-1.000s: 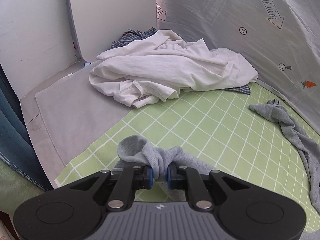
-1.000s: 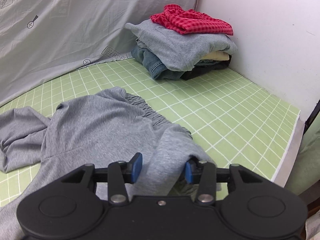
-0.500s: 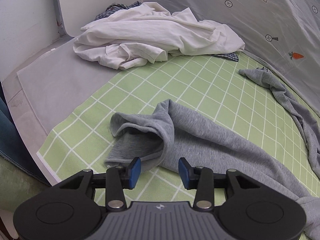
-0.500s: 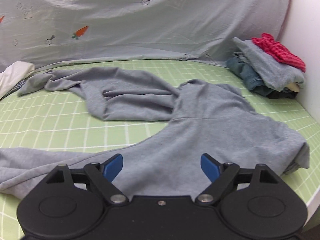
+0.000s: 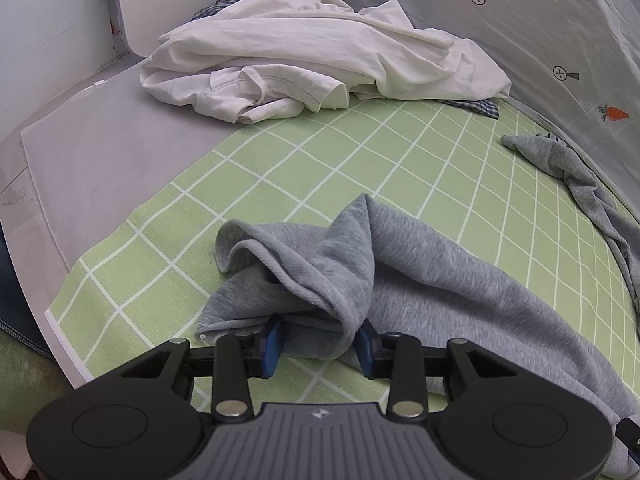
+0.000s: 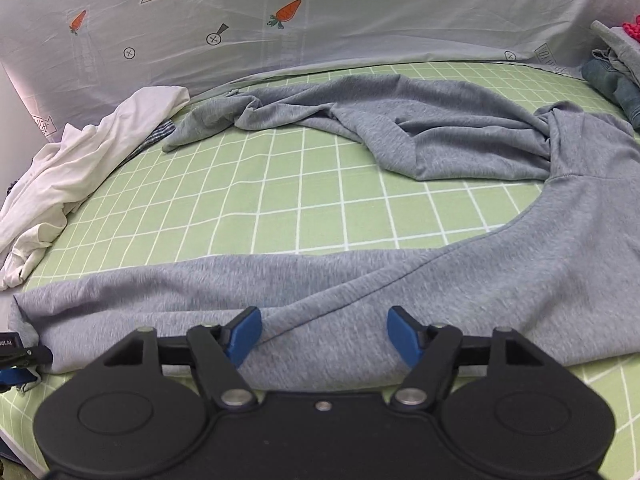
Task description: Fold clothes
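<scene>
Grey sweatshirt (image 6: 460,280) lying spread out and still rumpled on the green checked sheet (image 6: 320,184).

You are looking at a garment lying unfolded: one sleeve is running along the near edge, the other is trailing toward the back cloth (image 6: 320,12), so all its folds are left. A folded stack (image 6: 616,76) is sitting at the far right; a white shirt (image 5: 312,52) is waiting in a heap. Your left claw (image 5: 318,344), pinching the cuff a second ago, is now hanging spread around that bunched cuff. Your right claw (image 6: 324,334) is hovering wide open over the body, having swung left.
</scene>
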Demonstrator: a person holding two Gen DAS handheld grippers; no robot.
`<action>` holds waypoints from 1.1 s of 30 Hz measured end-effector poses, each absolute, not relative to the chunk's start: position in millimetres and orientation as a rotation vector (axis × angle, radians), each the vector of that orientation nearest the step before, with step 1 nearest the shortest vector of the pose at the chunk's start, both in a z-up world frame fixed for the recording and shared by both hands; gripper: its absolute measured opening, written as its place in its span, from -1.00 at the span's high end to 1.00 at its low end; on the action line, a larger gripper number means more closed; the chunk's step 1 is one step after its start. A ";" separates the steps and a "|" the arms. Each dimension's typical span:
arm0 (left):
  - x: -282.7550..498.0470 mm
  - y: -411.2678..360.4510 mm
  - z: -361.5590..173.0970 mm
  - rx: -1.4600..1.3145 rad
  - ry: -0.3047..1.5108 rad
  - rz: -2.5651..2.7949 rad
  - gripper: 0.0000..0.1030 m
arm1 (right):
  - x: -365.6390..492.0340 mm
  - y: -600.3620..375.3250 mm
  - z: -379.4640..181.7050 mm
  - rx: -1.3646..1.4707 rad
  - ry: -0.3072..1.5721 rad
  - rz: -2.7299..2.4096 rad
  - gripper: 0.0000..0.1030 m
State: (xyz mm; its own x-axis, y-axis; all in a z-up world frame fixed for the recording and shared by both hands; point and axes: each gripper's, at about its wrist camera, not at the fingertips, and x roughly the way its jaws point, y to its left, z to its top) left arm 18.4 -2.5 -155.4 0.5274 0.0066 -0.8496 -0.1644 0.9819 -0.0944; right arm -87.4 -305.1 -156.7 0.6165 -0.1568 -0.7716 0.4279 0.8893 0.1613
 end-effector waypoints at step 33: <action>43.4 -29.3 -157.5 -0.301 1.036 0.012 0.28 | -85.8 -293.2 -148.3 0.321 0.863 -0.395 0.03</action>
